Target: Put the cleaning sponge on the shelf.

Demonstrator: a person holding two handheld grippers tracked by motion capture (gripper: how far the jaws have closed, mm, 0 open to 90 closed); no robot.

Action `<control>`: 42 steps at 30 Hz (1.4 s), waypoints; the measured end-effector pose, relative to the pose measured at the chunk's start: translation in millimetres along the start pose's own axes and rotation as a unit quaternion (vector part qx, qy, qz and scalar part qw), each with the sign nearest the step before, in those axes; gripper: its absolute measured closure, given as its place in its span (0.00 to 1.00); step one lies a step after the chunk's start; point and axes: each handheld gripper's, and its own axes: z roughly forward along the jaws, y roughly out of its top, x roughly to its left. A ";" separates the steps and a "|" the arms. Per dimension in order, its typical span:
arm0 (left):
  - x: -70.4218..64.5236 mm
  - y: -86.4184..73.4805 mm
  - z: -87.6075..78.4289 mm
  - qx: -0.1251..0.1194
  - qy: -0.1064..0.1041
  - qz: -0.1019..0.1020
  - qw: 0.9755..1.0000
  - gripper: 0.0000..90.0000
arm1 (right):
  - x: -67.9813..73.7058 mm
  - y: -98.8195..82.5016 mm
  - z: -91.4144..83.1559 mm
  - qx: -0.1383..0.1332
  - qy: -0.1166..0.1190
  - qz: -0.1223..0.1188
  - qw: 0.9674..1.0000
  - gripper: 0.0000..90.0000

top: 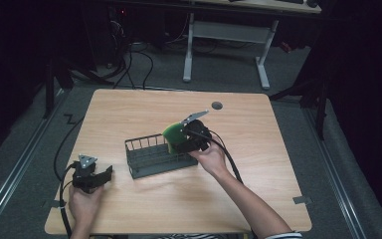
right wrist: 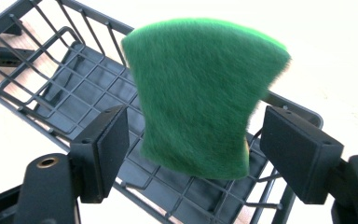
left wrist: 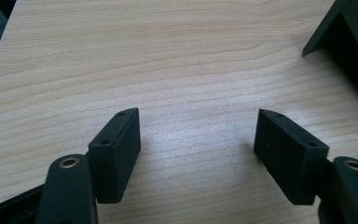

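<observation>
A green scouring sponge (top: 174,133) (right wrist: 200,93) stands on edge at the right end of a dark wire rack (top: 149,159) (right wrist: 51,60), which sits mid-table. My right gripper (top: 178,142) (right wrist: 193,140) hovers over that end, its jaws on either side of the sponge with a small gap at each pad, so it is open. The sponge looks slightly blurred in the right gripper view. My left gripper (top: 107,174) (left wrist: 196,135) rests low near the table's front left corner, open, with bare wood between its jaws.
The wooden table (top: 179,209) has a round cable hole (top: 217,105) near its far edge. A corner of the rack (left wrist: 345,32) shows at the upper right of the left gripper view. Cables trail off the left side. A white-legged desk (top: 224,35) stands beyond.
</observation>
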 end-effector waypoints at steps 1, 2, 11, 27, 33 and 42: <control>0.0 0.0 0.0 0.000 0.000 0.000 1.000 0.36 | 0.0 0.0 0.0 0.000 0.000 0.000 1.000 0.26; 0.0 0.0 0.0 0.000 0.000 0.000 1.000 0.36 | -0.1 -0.9 -0.9 -0.002 0.001 -0.002 1.000 0.26; 0.0 0.0 0.0 0.000 0.000 0.000 1.000 0.36 | -6.9 -19.4 -17.0 -0.039 -0.007 0.004 0.999 0.31; 0.0 0.0 0.0 0.000 0.000 0.000 1.000 0.36 | -42.6 -62.7 -65.3 -0.098 -0.038 0.063 0.992 0.43; 0.0 0.0 0.0 0.000 0.000 0.000 1.000 0.36 | -54.9 -80.2 -77.5 -0.109 -0.056 0.080 0.989 0.45; 0.0 0.0 0.0 0.000 0.000 0.000 1.000 0.36 | -70.3 -106.2 -94.1 -0.121 -0.081 0.105 0.984 0.46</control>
